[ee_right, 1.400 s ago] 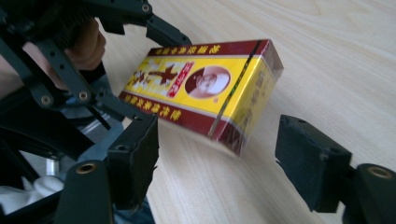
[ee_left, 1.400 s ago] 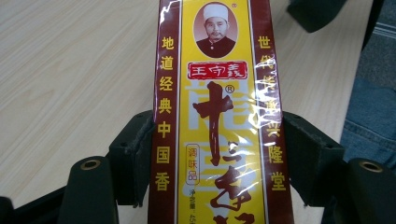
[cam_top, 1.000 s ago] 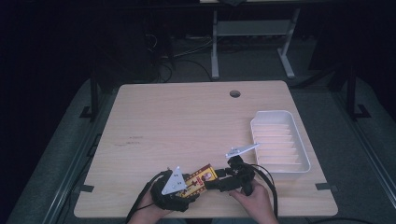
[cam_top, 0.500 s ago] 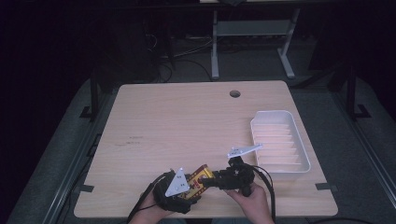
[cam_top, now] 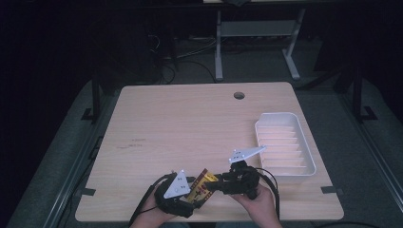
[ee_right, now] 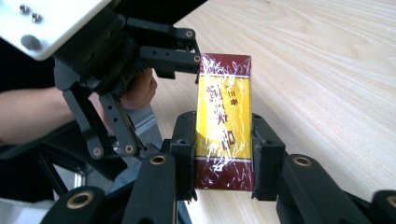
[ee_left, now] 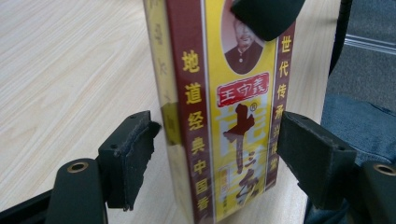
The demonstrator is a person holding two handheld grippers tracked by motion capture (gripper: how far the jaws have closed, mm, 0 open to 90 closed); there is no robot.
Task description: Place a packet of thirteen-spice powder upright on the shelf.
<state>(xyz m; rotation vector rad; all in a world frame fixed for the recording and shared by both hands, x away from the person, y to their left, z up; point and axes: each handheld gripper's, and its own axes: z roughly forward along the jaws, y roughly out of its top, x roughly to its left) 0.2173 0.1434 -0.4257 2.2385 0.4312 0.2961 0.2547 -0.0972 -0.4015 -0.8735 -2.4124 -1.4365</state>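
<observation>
A cellophane-wrapped yellow and dark-red box (cam_top: 203,183) with Chinese lettering is held just above the table's front edge, between my two grippers. My right gripper (ee_right: 224,140) has just been closing and its pads (ee_right: 187,140) now press both long sides of the box (ee_right: 224,102). My left gripper (ee_left: 217,135) has just been opening. Its pads (ee_left: 135,154) stand beside the box (ee_left: 233,116), at most grazing its sides. In the high view the left gripper (cam_top: 194,195) is left of the box and the right gripper (cam_top: 214,184) is to its right.
A white ribbed tray (cam_top: 306,147) sits at the table's right side, close behind my right hand. A round cable hole (cam_top: 239,95) is near the far edge. The light wooden table (cam_top: 190,123) stretches ahead, and its front edge is right under the hands.
Both hands stay almost in place near the front edge with the box between them. The high view is too small to show the jaws moving.
</observation>
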